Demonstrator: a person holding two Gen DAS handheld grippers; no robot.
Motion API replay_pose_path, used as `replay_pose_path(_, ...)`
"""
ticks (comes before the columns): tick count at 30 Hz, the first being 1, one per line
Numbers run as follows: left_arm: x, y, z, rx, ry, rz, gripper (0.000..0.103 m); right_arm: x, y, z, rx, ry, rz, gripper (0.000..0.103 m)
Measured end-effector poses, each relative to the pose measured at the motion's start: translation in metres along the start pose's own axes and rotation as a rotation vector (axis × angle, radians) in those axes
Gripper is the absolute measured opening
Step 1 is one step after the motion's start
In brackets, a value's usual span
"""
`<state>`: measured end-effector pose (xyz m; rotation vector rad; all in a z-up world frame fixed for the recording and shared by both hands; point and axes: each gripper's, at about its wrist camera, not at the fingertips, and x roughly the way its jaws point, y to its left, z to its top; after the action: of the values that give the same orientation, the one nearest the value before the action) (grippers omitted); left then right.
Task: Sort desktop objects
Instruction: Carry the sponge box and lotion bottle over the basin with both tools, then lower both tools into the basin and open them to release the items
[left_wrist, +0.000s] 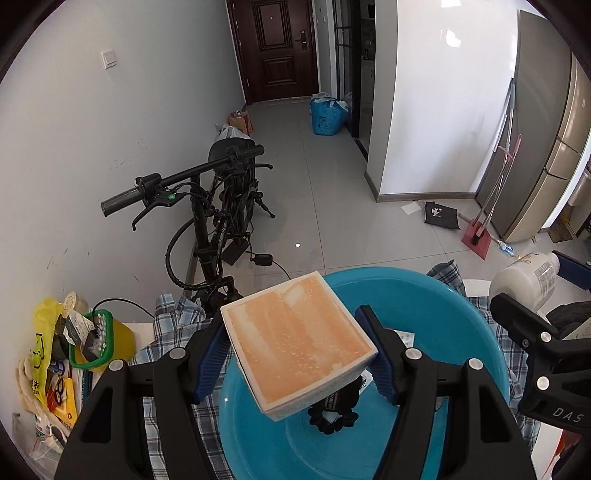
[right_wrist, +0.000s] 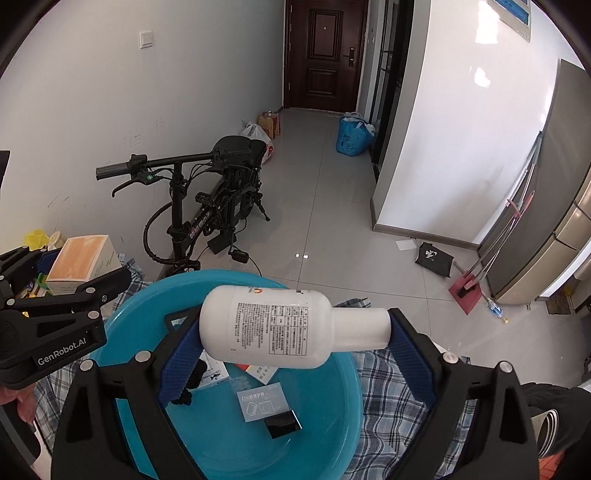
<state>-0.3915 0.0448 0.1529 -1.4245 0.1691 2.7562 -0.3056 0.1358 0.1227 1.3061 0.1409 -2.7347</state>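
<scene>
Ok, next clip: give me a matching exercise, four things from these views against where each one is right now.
Things:
1. orange-topped box
2. white bottle
3. small black block
4. checked cloth

Places:
A. under the blue basin
B. lying inside the basin
C. between the right hand-held gripper pads
D. between the left hand-held gripper pads

Pairs: 1-D, 2-C, 3-B, 4-A

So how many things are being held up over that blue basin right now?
2. An orange-topped box sits between the left gripper's fingers, and a white bottle lies sideways between the right gripper's fingers, both above the blue basin. Smaller items already lie inside it.
</scene>
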Motion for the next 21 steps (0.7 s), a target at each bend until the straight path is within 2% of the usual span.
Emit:
replay_pose_path(11,0.067,0.003,-0.037,-0.033,0.128,-0.032,0.069,0.067,0.012,-0.042,-0.005,0.113,0.013,0.093)
replay_pose_path(21,0.104,0.004,-0.062,-0.056,0.207,-0.032,0.069,0.1,0.017,-0.072,-0.005,0.196,0.006,0.093)
